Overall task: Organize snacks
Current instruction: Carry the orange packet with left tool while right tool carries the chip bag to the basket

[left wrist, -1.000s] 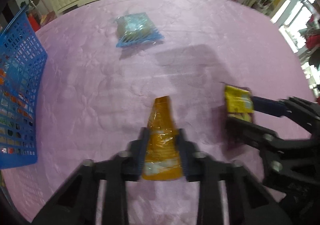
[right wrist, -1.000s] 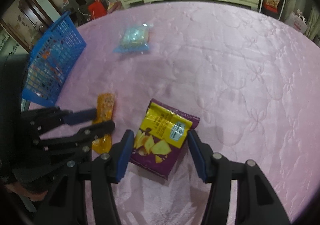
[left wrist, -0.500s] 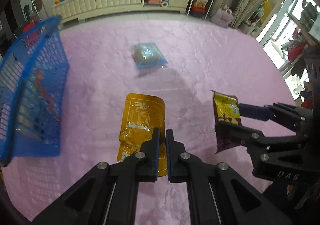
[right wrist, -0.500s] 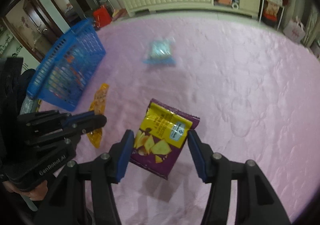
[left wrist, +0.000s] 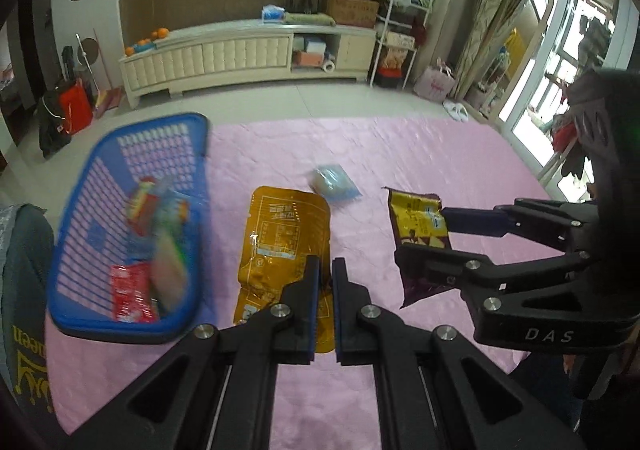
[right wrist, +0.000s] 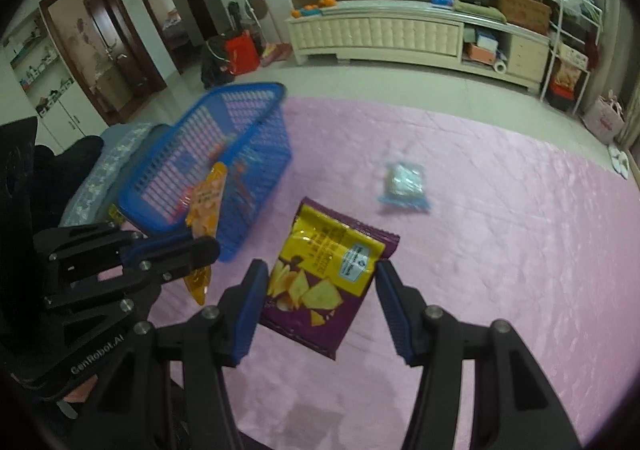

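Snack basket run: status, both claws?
Left claw shut on orange pouch. Right claw shut on purple chip bag. Both aloft near blue basket. Blue packet remains on pink cloth; path unobstructed.

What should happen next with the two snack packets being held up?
Probably carry the orange packet, pinched in the left gripper, sideways over the blue basket and let go. The basket beside it already holds snacks; the right gripper can follow with the purple chip bag.
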